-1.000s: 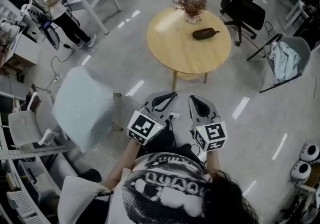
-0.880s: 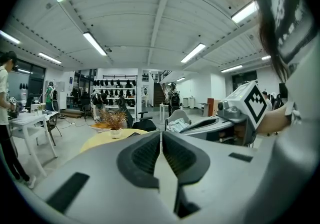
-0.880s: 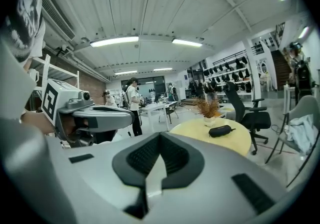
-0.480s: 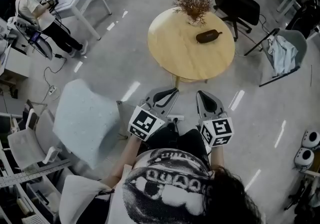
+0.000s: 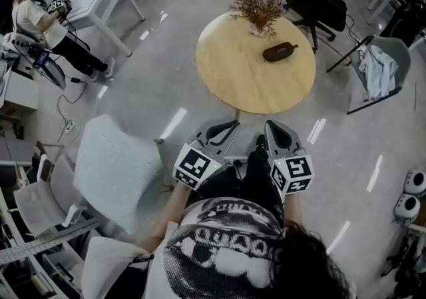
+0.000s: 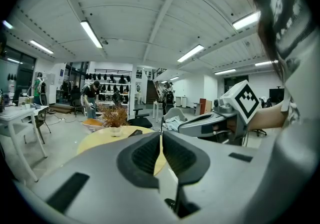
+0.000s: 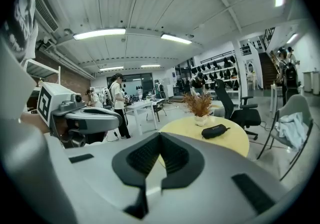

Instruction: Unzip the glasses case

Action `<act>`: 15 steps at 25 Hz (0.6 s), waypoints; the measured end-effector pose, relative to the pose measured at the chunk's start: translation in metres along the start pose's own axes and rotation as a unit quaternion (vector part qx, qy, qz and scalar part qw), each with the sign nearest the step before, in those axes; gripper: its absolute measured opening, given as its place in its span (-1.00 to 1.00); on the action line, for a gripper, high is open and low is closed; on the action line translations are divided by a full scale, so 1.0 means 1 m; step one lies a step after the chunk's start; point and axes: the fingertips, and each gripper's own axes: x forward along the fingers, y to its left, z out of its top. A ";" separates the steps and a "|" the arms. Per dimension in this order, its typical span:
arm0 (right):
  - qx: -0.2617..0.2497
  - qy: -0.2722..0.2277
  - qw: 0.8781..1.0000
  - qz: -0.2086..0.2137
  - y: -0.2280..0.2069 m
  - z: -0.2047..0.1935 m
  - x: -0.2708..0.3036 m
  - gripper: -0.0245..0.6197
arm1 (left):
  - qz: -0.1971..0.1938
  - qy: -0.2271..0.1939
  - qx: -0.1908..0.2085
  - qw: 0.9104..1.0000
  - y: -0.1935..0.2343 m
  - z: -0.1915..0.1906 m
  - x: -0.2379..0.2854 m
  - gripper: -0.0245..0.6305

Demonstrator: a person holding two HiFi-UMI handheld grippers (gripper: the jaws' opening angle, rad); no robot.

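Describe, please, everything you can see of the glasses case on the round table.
The glasses case is a dark, elongated pouch with rounded ends and a matte look. It lies flat and looks closed. A small tab sticks out at one end, though the zip itself is too small to make out. It rests on the far right part of the round wooden table, close beside the potted dried plant but apart from it. Only the tabletop touches it.

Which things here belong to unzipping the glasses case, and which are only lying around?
For the job: glasses case, the round table under it, left gripper and right gripper, both shut, empty.
Just around: dried plant, white chair, black office chair.
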 end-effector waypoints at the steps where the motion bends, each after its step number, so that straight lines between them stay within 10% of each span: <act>1: 0.000 0.001 1.000 0.001 -0.003 0.001 0.004 -0.92 | 0.001 0.002 -0.002 1.000 0.004 0.000 0.003 -0.86; 15: 0.015 0.033 0.999 0.025 -0.120 0.011 0.085 -0.93 | 0.019 0.035 -0.017 0.999 0.073 0.005 0.130 -0.86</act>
